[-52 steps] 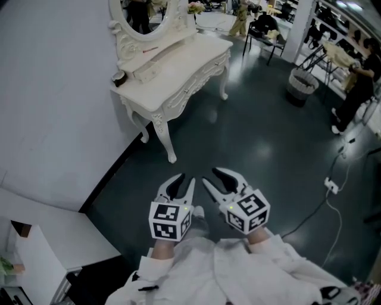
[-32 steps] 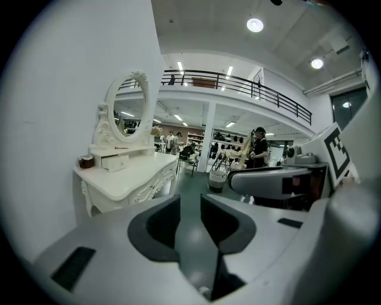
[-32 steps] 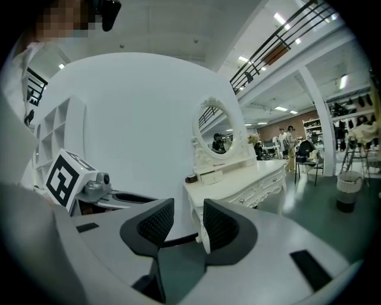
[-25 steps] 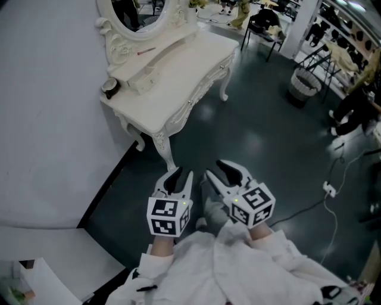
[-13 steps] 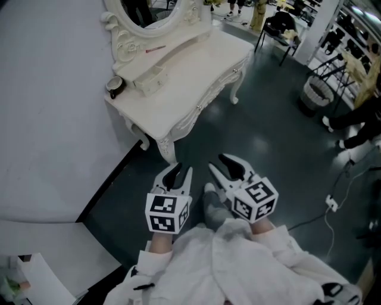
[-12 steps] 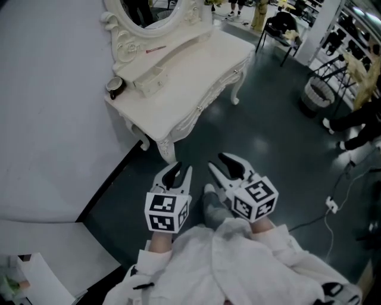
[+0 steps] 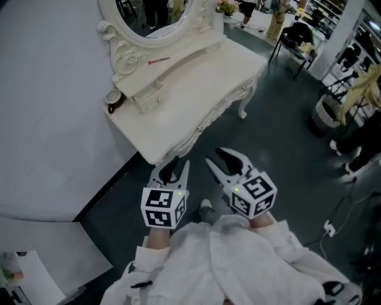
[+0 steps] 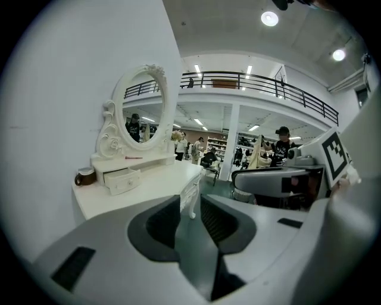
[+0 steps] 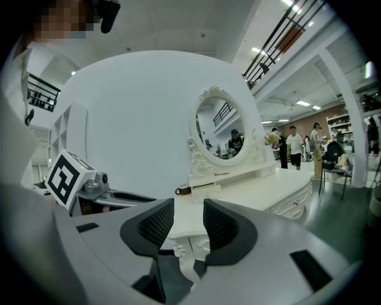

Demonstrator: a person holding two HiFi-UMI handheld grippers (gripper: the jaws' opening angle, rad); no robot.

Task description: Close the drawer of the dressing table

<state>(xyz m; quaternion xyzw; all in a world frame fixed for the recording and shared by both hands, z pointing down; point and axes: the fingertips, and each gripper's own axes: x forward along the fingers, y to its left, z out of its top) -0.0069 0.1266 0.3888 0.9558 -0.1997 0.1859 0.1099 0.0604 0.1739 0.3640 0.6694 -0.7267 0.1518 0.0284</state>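
Note:
The white dressing table [image 7: 196,77] stands against the wall, with an oval mirror [image 7: 156,15] on it. A small drawer [image 7: 150,97] in its raised shelf unit is pulled out; the drawer [image 8: 122,179] also shows in the left gripper view, beside a dark cup [image 8: 85,176]. My left gripper [image 7: 177,167] hovers over the floor by the table's near corner, open and empty. My right gripper [image 7: 213,156] is beside it, open and empty too. In the right gripper view the table [image 9: 262,193] and mirror [image 9: 217,134] lie ahead, beyond the right gripper [image 9: 189,217].
A dark cup [image 7: 113,98] sits on the table's near end and a red stick [image 7: 159,60] lies on the shelf. A white cabinet [image 7: 41,262] is at the lower left. A chair [image 7: 297,39], a wire basket [image 7: 325,113] and a person [image 7: 360,128] are to the right.
Both grippers have moved forward together towards the dressing table, which now lies closer and larger in the head view. Their jaws stand as before.

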